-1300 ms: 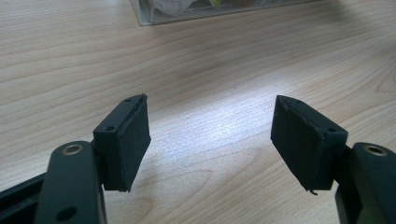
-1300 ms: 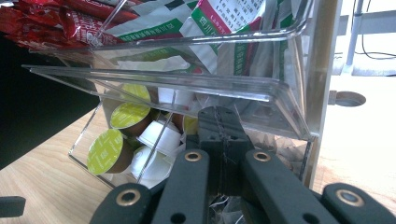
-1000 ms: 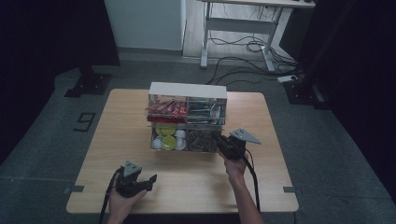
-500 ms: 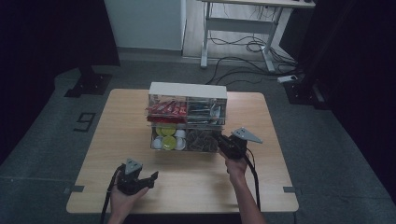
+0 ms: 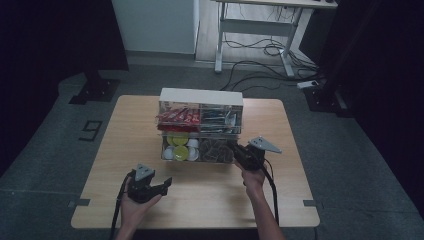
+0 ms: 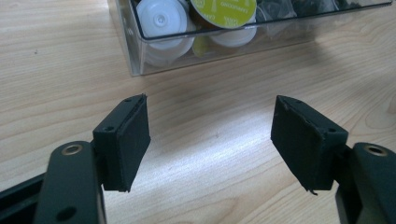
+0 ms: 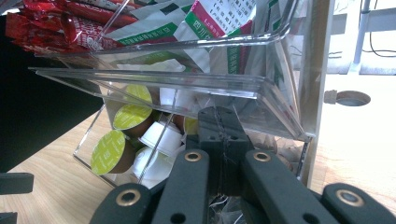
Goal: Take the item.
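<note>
Sitting under everything is the wooden table, and the clear box with two shelves stands on it, nearer the far edge than the near one. Its top shelf holds red packets on the left and green and white packets on the right. Its bottom shelf holds little round cups with yellow-green and white lids on the left, and dark bits on the right that are too blurry to name.

You hold your right gripper up against the front of the box, at its right end, by the bottom shelf. In the right gripper view its tips are pressed flat together, one against the other, and they poke in just under the clear front wall of the top shelf. You cannot tell if anything is caught between them.

You hold your left gripper low over the table near the near edge, left of the middle, well apart from the box. In the left gripper view its two black pads are wide apart with only bare wood between them, and the corner of the box with the cups sits a little way in front.
</note>
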Available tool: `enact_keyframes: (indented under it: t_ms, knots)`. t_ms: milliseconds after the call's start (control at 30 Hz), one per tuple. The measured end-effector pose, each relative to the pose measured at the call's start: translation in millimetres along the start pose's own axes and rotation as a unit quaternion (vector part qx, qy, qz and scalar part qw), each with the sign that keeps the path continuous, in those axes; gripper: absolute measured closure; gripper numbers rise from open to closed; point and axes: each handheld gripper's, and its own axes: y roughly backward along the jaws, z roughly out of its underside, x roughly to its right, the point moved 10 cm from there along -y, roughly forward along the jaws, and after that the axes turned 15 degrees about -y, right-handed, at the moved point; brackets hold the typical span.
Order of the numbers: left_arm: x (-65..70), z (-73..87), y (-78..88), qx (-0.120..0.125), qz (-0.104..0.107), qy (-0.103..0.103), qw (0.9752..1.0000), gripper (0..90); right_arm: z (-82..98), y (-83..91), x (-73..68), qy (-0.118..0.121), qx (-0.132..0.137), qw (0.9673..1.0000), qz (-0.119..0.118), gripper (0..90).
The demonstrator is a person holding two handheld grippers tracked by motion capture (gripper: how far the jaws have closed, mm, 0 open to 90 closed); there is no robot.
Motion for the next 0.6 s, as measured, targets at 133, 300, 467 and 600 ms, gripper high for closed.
enact_keyframes:
  t_ms: [133,300,467,600]
  knots:
    - [-0.6,-5.7,-0.2,0.003,0.001,0.000,1.0000,28.2,-0.1,0.0,0.0,-0.001,0.000,1.0000,-0.001,89.5]
    - [-1.6,-14.8,0.7,0.013,-0.003,-0.003,0.9999,28.3,-0.1,0.0,0.0,-0.001,0.000,1.0000,-0.001,89.5]
    - [-1.0,-20.8,-1.2,0.015,-0.004,-0.006,0.9999,28.3,-0.1,0.0,0.0,-0.001,0.000,1.0000,-0.001,89.5]
    - [0.4,-26.3,-5.4,0.016,-0.006,-0.010,0.9998,28.3,-0.1,0.1,0.0,-0.001,0.000,1.0000,-0.002,89.5]
